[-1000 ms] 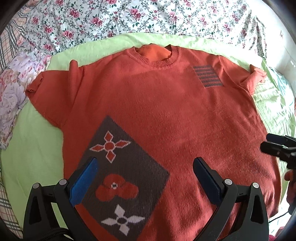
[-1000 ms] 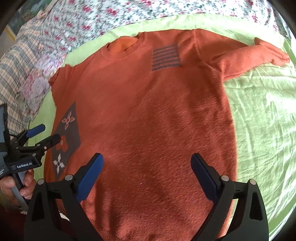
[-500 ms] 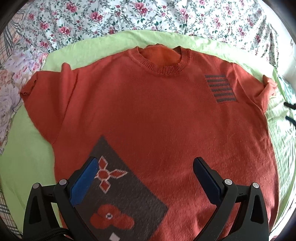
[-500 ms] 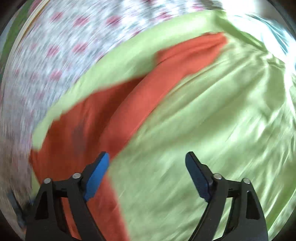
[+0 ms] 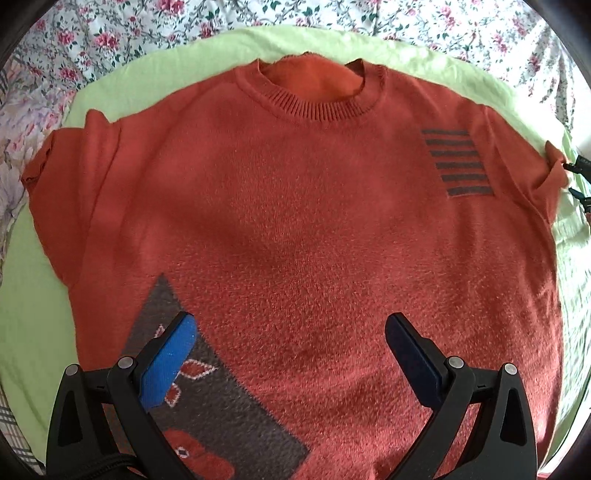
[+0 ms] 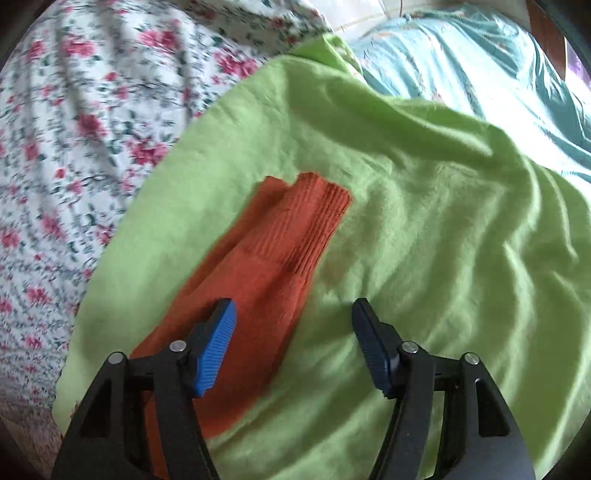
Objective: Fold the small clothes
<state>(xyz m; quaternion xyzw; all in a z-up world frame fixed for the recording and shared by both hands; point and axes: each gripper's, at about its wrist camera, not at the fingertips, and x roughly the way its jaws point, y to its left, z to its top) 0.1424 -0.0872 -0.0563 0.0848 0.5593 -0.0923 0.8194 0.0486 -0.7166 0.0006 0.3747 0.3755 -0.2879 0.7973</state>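
An orange knit sweater (image 5: 314, 229) lies flat, front up, on a light green cloth (image 5: 33, 317). It has a grey striped patch (image 5: 458, 166) on the chest and a grey flower panel (image 5: 218, 398) near the hem. My left gripper (image 5: 291, 354) is open and empty above the lower front. My right gripper (image 6: 295, 343) is open and empty just above the sweater's right sleeve (image 6: 258, 288), whose ribbed cuff (image 6: 314, 218) lies ahead of the jaws. Its tips also show at the right edge of the left wrist view (image 5: 578, 177), beside the sleeve.
The green cloth (image 6: 424, 221) is wrinkled to the right of the sleeve. A floral bedsheet (image 5: 110, 33) surrounds it, also in the right wrist view (image 6: 74, 129). A pale blue fabric (image 6: 480, 62) lies at the back right.
My right gripper swung from over the sweater's body out to the right sleeve. My left gripper moved forward up the sweater, so the flower panel slid lower in view. Both stayed open.
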